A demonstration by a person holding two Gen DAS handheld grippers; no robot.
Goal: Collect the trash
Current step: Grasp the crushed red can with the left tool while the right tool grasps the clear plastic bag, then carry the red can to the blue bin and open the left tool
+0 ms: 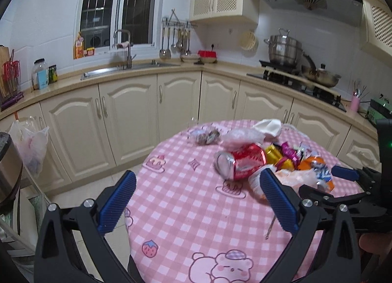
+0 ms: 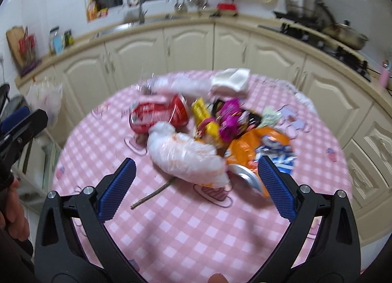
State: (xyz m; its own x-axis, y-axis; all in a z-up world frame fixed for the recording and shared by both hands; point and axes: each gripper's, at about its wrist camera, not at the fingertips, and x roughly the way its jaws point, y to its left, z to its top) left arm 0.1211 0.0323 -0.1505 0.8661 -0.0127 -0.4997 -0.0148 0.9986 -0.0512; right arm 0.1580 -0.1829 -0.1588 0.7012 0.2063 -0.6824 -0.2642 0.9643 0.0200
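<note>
Your left tool hangs spread wide above the pink checked tabletop, nothing between its pads. Your right tool is spread too, above a white crumpled bag. Trash sits heaped mid-tabletop: crushed red can, candy wrappers, orange packet, thin twig.

Heaped trash on checked tablecloth

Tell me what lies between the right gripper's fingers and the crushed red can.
A white crumpled plastic bag, seen in the right wrist view before the red can.
</note>
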